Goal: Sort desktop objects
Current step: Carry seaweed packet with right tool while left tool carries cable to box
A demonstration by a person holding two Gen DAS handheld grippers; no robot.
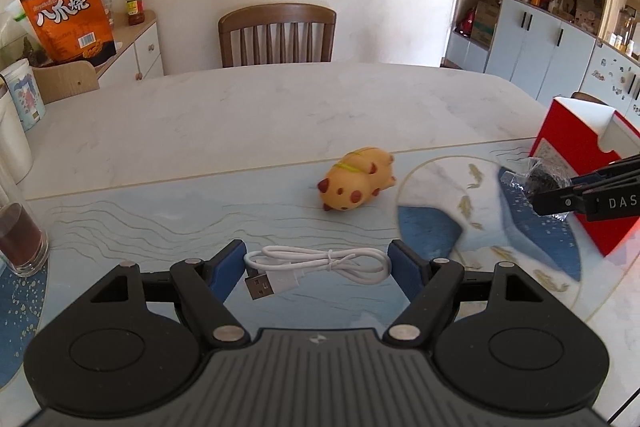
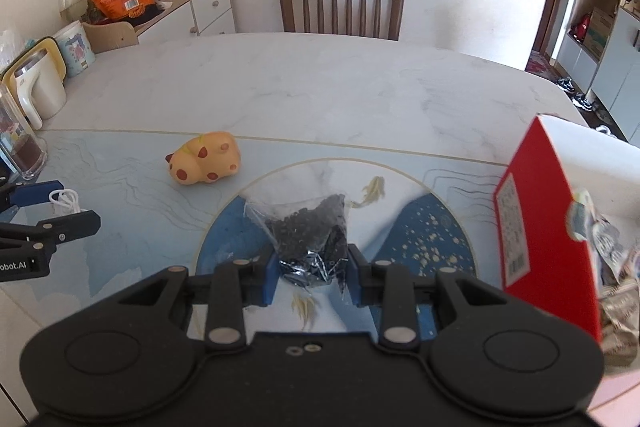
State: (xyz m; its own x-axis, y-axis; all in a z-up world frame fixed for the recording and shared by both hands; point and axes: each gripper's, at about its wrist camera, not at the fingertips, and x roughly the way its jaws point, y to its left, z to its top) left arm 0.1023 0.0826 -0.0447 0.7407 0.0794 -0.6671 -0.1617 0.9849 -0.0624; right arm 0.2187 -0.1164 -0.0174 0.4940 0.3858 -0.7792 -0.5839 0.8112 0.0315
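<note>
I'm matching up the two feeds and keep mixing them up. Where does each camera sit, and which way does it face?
Left wrist: on the left tongs, looking along them over the table to the chair; a white cable lies between the fingers.
Right wrist: on the right tongs, facing the same way; they grip a bag of dark bits.
Shared: yellow toy, red box, each other's tongs.

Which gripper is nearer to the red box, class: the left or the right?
Right. The right gripper, shut on a clear bag of black bits, sits just beside the red box. The left gripper, holding a coiled white cable, is farther away, beyond the yellow spotted toy.
</note>
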